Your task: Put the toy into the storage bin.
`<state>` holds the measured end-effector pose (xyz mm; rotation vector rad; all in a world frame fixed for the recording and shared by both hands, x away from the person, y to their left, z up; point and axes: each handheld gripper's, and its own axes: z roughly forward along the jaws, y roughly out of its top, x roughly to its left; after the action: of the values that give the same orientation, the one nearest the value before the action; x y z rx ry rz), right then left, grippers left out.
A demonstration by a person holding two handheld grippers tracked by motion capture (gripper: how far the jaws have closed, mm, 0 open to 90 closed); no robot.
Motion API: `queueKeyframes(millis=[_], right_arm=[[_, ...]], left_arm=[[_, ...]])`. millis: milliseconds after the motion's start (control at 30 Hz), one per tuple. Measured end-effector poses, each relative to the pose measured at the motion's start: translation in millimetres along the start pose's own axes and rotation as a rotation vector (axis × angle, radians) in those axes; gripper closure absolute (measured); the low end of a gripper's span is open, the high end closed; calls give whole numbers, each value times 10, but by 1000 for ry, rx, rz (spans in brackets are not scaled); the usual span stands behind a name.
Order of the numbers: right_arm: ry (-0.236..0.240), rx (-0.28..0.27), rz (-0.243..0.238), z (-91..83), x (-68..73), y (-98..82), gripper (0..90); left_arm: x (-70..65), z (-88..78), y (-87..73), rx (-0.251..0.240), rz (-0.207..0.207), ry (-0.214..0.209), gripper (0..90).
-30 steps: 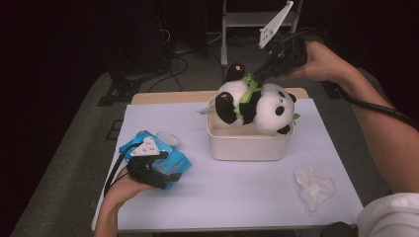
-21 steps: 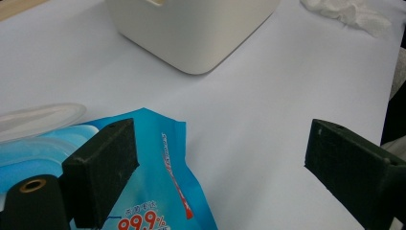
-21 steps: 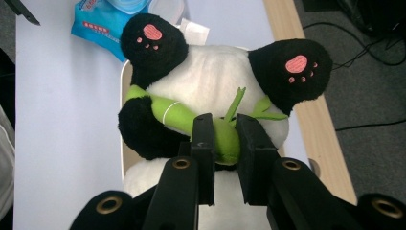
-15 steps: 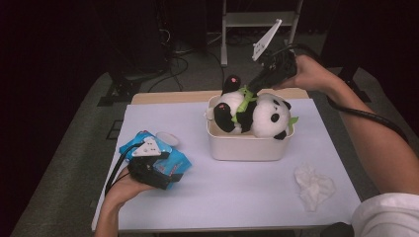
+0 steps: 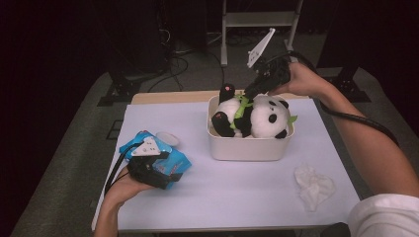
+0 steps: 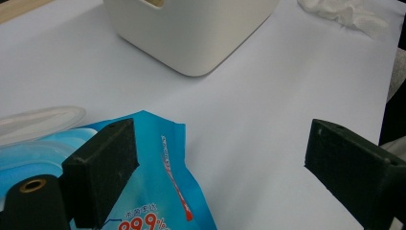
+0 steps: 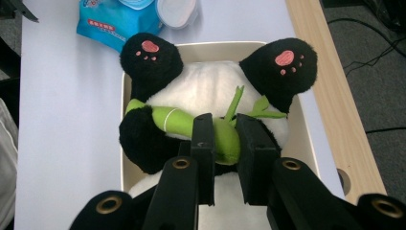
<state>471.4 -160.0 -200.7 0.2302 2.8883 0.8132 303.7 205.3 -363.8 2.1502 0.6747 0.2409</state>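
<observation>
A black-and-white plush panda (image 5: 254, 117) lies on its back in a cream bin (image 5: 244, 148), its feet up. My right gripper (image 5: 250, 93) comes in from behind the bin and is shut on the green bamboo stalk (image 7: 172, 120) on the panda's belly (image 7: 210, 86); its jaws (image 7: 225, 129) pinch the stalk's thick end. My left gripper (image 5: 160, 170) rests at the table's left on a blue wet-wipes pack (image 5: 173, 160). Its jaws (image 6: 222, 143) stand wide open, one over the pack (image 6: 158, 191), the other over bare table.
A crumpled white tissue (image 5: 314, 185) lies at the front right of the white table cover (image 5: 232, 197). The pack's clear lid (image 5: 166, 138) is flipped open. A wooden table edge (image 7: 321, 62) runs behind the bin, with dark floor and cables beyond.
My right gripper has come down with the panda, which has sunk from above the bin's rim into the bin. My left gripper has stayed still on the wipes pack.
</observation>
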Motion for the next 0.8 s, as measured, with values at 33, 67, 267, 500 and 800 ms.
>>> queueKeyframes(millis=[33, 67, 267, 500, 800], right_arm=[[2, 1, 0, 7, 3, 1, 779], [3, 0, 1, 9, 9, 1, 779], [13, 6, 5, 52, 44, -29, 778], [39, 26, 19, 214, 43, -142, 777], [65, 21, 62, 378, 64, -305, 769]], left_arm=[[-2, -3, 0, 0, 1, 0, 96], [-3, -4, 0, 0, 3, 0, 97], [-9, -1, -4, 3, 4, -2, 96], [-8, 1, -2, 5, 8, -4, 96], [-25, 14, 6, 11, 16, -8, 96]])
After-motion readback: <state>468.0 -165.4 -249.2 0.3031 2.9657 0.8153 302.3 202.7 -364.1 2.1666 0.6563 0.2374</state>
